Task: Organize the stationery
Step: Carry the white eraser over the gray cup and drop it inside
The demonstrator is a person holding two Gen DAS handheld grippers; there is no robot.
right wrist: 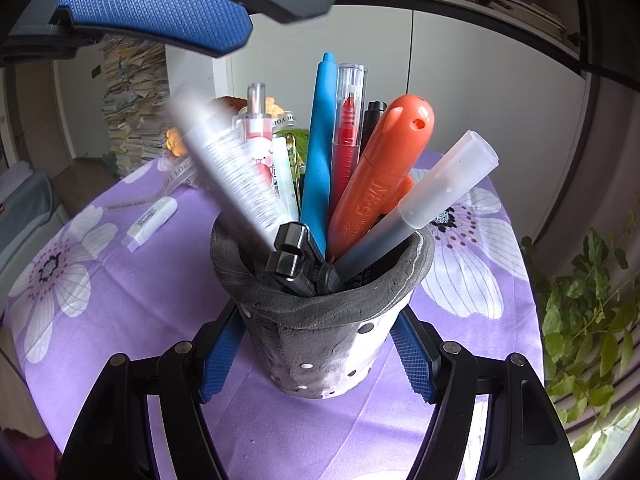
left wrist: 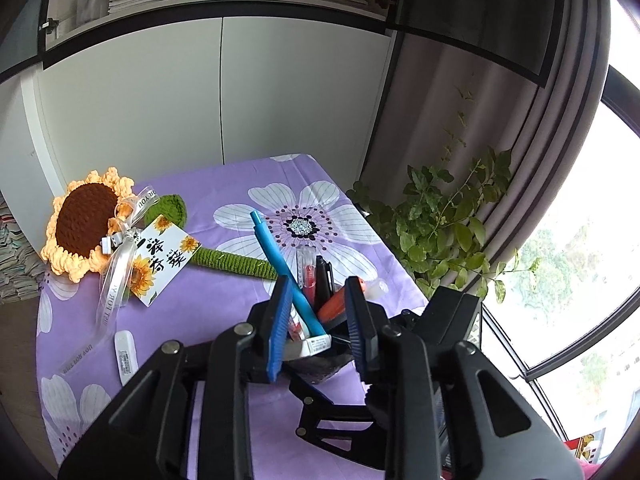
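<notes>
The right hand-held gripper [right wrist: 316, 354] pinched the grey pen pot [right wrist: 320, 312] by its sides, both blue pads pressed against its wall — the pot stood upright on the purple flowered tabletop [right wrist: 100, 280]. Inside it stood a blue pen [right wrist: 320, 152], a red pen [right wrist: 348, 136], an orange marker [right wrist: 376, 176] and a blurred white tube [right wrist: 228, 160]. The left hand-held gripper [left wrist: 320, 320] hovered above the pot, jaws parted, gripping nothing. A white correction tape [left wrist: 125, 356] lay on the cloth near a crochet sunflower [left wrist: 86, 224].
</notes>
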